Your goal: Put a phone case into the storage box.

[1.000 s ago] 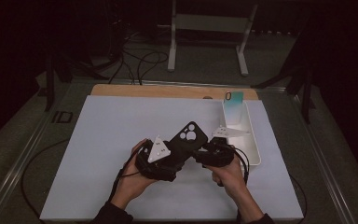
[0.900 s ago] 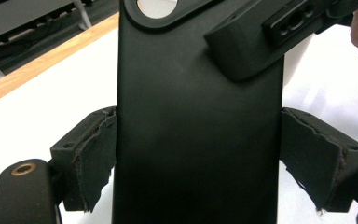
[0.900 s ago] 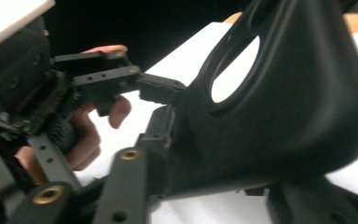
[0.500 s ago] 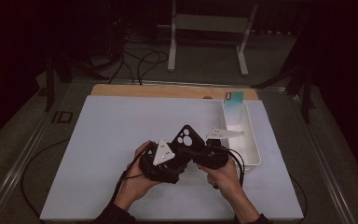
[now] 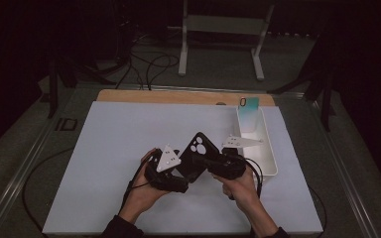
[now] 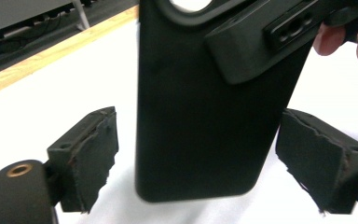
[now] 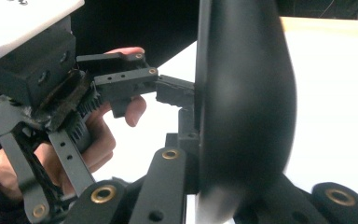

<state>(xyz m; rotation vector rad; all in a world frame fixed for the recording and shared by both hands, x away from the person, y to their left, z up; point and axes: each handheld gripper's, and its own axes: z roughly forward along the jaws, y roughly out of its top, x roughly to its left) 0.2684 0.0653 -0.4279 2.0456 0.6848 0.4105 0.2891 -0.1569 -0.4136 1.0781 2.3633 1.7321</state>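
A black phone case (image 5: pixel 196 154) with round camera cut-outs hangs tilted above the white mat, between my two grippers. My right gripper (image 5: pixel 209 161) is shut on its edge; in the right gripper view the case (image 7: pixel 247 107) stands edge-on between that gripper's (image 7: pixel 242 158) jaws. In the left gripper view the lower part of the case (image 6: pixel 205 121) sits between my left gripper's (image 6: pixel 200 156) worn pads (image 6: pixel 91 151), with a gap on each side, so this gripper is open. The right gripper's jaw (image 6: pixel 270 42) clamps the case at the upper right there. In the high view the left gripper (image 5: pixel 182 171) sits just left of the case.
A white tray (image 5: pixel 267 153) stands to the right of the hands, with a teal phone-shaped thing (image 5: pixel 248 113) leaning upright at its far end. The white mat (image 5: pixel 104 163) covers the table, with a wooden strip (image 5: pixel 178 96) along its far edge. Cables trail from both grippers.
The black case has shifted slightly down and left between the two grippers. Both hands stay about where they were.
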